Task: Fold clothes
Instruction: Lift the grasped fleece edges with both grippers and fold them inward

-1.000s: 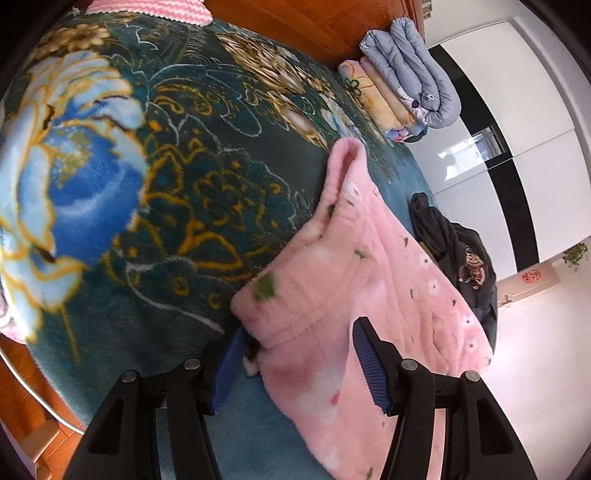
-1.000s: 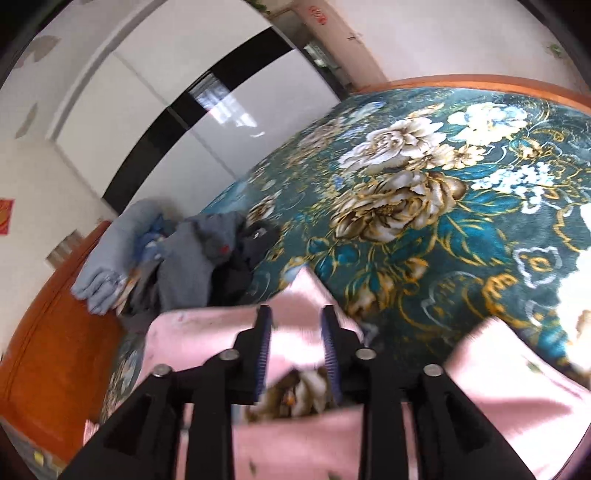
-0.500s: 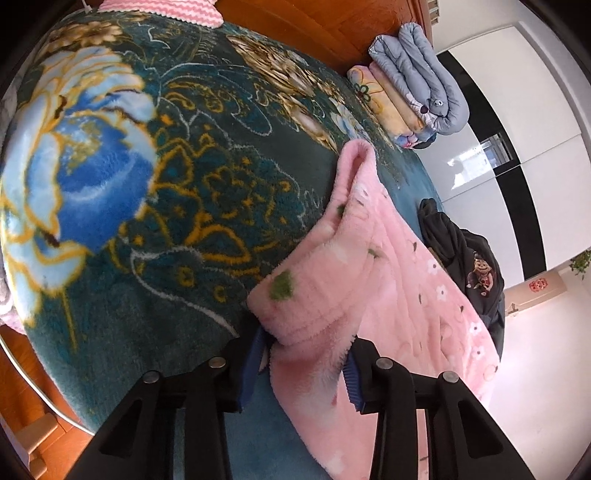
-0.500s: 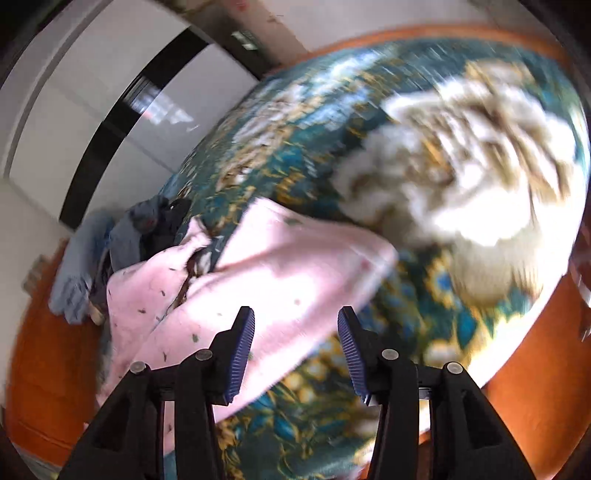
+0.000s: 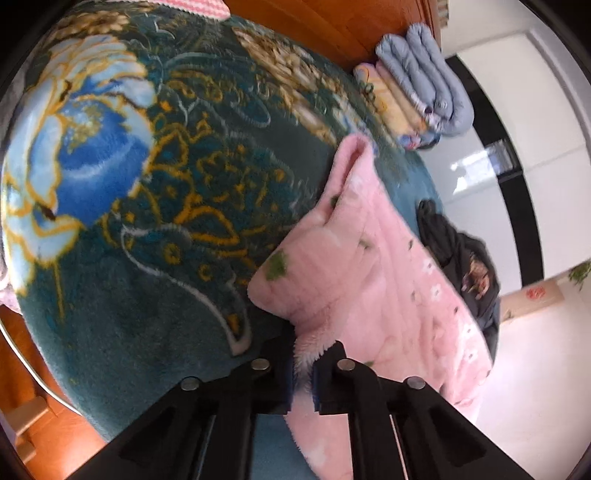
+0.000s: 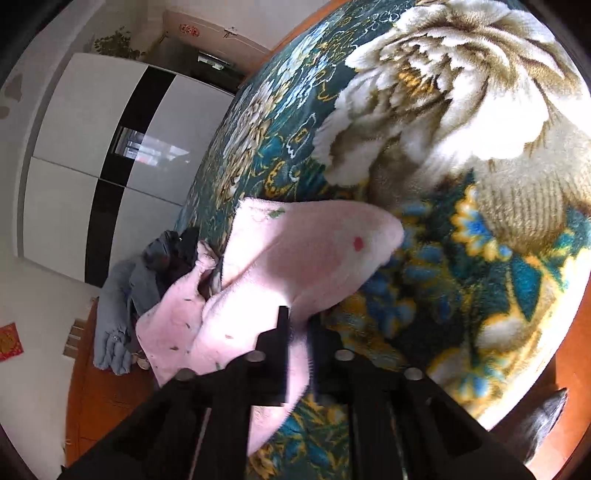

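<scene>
A fluffy pink garment (image 5: 369, 266) with small flower prints lies spread on a dark green floral blanket (image 5: 166, 184) that covers the bed. In the left wrist view my left gripper (image 5: 303, 365) is shut on the garment's near edge, with pink fleece pinched between its pads. The right wrist view shows the same pink garment (image 6: 295, 258) with a rounded corner pointing right. My right gripper (image 6: 299, 332) is shut on its lower edge, and cloth hangs down below the fingers.
A pile of dark clothes (image 5: 465, 258) lies beyond the pink garment, also seen as dark clothes (image 6: 166, 254). Folded quilts (image 5: 417, 88) are stacked at the wooden headboard (image 5: 325, 26). A white and black wardrobe (image 6: 110, 147) stands behind the bed. The bed's wooden edge (image 6: 569, 369) runs at right.
Both grippers went from open to shut on the pink garment's edge. The right gripper swung across and down to a new corner; the left one stayed in place.
</scene>
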`<state>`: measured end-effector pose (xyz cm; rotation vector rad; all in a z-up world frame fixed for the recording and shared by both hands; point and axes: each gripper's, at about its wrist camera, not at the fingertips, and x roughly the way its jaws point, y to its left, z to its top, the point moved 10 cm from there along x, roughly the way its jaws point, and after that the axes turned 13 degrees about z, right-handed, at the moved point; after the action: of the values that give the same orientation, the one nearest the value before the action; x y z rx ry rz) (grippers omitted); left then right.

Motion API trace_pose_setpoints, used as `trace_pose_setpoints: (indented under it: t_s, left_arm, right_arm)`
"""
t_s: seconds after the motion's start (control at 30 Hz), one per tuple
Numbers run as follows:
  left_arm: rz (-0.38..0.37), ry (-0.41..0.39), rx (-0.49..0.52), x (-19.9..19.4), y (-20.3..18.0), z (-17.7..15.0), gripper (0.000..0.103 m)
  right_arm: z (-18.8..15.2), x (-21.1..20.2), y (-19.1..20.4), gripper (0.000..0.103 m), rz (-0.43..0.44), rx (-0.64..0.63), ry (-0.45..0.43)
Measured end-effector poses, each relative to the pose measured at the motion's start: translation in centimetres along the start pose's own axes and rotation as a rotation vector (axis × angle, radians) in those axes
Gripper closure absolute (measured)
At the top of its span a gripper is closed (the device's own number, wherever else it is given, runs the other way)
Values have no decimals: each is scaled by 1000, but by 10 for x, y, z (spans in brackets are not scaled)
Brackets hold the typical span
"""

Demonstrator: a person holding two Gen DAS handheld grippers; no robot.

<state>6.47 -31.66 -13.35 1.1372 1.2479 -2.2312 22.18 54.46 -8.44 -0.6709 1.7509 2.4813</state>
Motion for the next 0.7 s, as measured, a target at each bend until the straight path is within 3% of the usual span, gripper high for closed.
trace_pose_setpoints:
  t_s: [0.2, 0.33, 0.47, 0.6, 0.7]
  left_arm:
    - [-170, -187, -56, -89, -11, 44, 98]
    - [-161, -274, -44, -132, 7, 63, 98]
    - [-169, -222, -96, -119, 10, 68, 98]
    - [-288, -87, -212, -95, -11, 85, 98]
    - [-364, -32, -247, -88, -36, 106, 98]
  right_arm:
    - [13, -16, 66, 99, 122, -120, -54]
    - [5, -45, 124, 100, 246, -248, -96]
    - [1, -42, 150, 100, 258, -286, -95]
    - [2, -10, 177, 100, 234, -305, -55]
    - [4, 23, 206, 99, 207, -334, -27]
